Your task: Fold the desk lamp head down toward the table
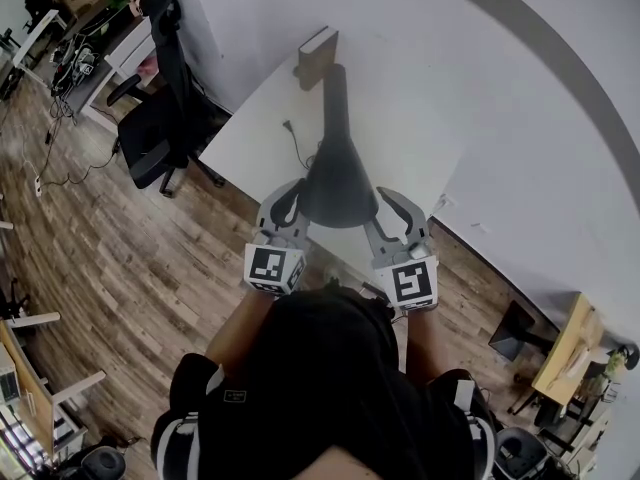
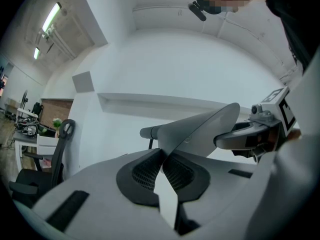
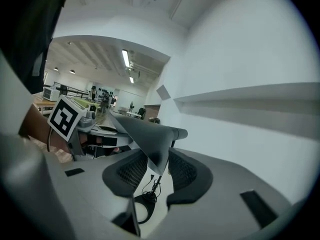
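Now: lamp head flanked by both tongs

Furthest left, an office chair (image 1: 160, 118) is seen on the wooden floor (image 1: 150, 268), just beside the white desk (image 1: 250, 148). A cable (image 1: 293, 143) lies on the desk, left of the lamp.

Next, the left tongs (image 1: 297, 188) are held level at the left edge of the dark lamp head (image 1: 335, 183). In the left gripper view they are closed on its thin rim, which is pinched between the pads (image 2: 150, 171).

The lamp head itself is raised above the desk near the front edge. Its wide end is turned toward the person and its narrow neck (image 1: 335, 98) points toward the wall.

At the right, the right tongs (image 1: 385, 196) are placed at the opposite edge. In the right gripper view their jaws stand apart. The rim is seen between the pads, which are not closed on it.
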Motion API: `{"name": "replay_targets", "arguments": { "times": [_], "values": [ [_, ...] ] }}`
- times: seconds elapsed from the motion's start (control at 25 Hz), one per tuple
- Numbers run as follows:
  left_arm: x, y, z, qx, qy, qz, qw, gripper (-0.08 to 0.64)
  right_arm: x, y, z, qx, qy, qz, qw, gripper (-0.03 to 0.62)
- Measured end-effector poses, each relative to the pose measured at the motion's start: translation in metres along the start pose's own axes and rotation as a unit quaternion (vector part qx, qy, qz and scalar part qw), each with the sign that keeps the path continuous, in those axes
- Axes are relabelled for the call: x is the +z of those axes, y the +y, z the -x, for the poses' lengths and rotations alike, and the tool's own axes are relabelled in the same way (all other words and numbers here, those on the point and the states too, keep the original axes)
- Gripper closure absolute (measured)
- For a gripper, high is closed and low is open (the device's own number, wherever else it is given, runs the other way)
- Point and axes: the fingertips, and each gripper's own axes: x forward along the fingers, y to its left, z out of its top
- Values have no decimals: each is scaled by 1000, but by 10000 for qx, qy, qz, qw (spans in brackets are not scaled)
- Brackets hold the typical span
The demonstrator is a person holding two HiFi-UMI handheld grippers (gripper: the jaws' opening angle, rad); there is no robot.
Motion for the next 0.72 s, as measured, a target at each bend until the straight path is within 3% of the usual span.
{"name": "replay_targets", "arguments": {
  "times": [0.2, 0.72],
  "values": [
    [-1, 1, -2, -36, 15, -12, 10000, 523, 9, 5, -4, 56, 105, 734, 9972, 446],
    [1, -1, 1, -90, 40, -73, 9999, 523, 19, 8, -4, -3, 1, 1038, 9946, 494]
  ]
}}
